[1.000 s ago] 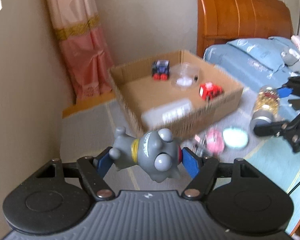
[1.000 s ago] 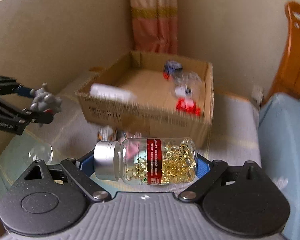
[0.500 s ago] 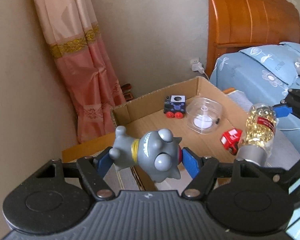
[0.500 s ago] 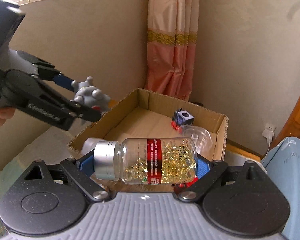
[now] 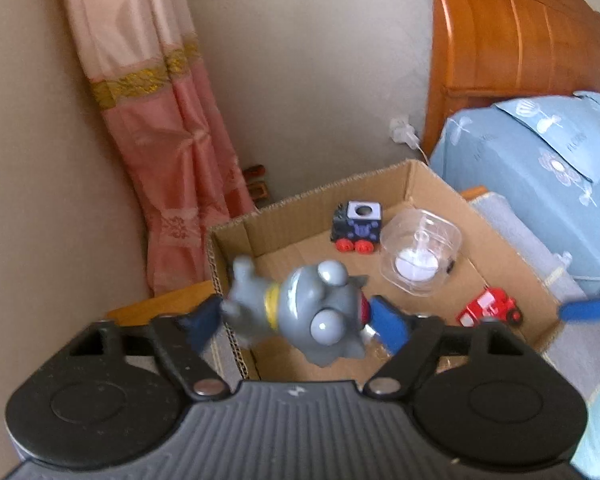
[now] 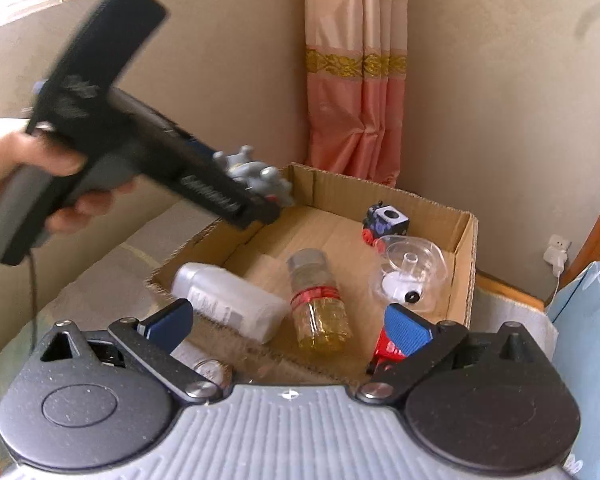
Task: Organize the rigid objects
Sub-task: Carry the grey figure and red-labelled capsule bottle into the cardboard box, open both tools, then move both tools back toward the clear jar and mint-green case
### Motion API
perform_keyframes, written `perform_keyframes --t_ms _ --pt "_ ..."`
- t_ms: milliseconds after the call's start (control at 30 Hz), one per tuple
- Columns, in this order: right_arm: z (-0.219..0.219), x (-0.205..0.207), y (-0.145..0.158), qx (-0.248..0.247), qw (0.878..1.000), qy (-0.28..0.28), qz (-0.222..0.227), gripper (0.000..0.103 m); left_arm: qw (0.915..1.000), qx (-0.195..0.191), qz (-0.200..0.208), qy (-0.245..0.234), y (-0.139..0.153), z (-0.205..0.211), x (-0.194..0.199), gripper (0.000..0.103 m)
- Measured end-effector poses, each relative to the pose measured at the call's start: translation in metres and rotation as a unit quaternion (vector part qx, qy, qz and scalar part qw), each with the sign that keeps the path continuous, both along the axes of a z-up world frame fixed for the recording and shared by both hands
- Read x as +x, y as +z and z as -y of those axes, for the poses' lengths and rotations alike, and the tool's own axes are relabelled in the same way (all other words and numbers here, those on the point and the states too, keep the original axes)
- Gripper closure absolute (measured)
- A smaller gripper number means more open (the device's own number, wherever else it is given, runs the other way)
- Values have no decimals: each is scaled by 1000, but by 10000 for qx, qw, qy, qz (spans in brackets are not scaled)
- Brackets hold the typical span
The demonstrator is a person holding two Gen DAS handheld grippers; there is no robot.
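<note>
Both jaws are opening: the clear capsule bottle [image 6: 320, 300], released by the right gripper [image 6: 288, 328], now lies in the cardboard box [image 6: 466, 236]; the grey toy figure [image 5: 304, 312] is dropping loose between left gripper [image 5: 296, 320] pads—two items boxed.

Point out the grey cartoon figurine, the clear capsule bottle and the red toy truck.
grey cartoon figurine [image 5: 300, 312]: left wrist view, on its head.
clear capsule bottle with yellow capsules [image 6: 320, 308]: right wrist view, on its body below the red label.
red toy truck [image 5: 488, 308]: left wrist view, on its cab.
</note>
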State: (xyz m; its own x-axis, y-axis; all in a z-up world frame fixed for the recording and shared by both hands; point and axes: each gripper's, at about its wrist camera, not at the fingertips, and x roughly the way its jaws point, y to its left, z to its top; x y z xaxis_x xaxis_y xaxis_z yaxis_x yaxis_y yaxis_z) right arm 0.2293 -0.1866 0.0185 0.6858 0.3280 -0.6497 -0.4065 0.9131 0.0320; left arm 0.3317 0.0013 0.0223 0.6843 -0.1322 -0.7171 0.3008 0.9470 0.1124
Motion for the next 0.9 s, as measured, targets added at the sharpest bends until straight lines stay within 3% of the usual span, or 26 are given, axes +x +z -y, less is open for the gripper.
perform_keyframes --t_ms 100,500,900 --pt "1 -15 0 29 10000 -64 -47 0 9998 16 209 15 4 -1 -8 2" --pt "1 -57 6 23 9998 -211 -62 0 9997 -136 205 0 27 -13 -54 2" --pt "8 -96 -11 -135 9950 -925 -339 0 9991 -397 91 65 30 -31 -116 2"
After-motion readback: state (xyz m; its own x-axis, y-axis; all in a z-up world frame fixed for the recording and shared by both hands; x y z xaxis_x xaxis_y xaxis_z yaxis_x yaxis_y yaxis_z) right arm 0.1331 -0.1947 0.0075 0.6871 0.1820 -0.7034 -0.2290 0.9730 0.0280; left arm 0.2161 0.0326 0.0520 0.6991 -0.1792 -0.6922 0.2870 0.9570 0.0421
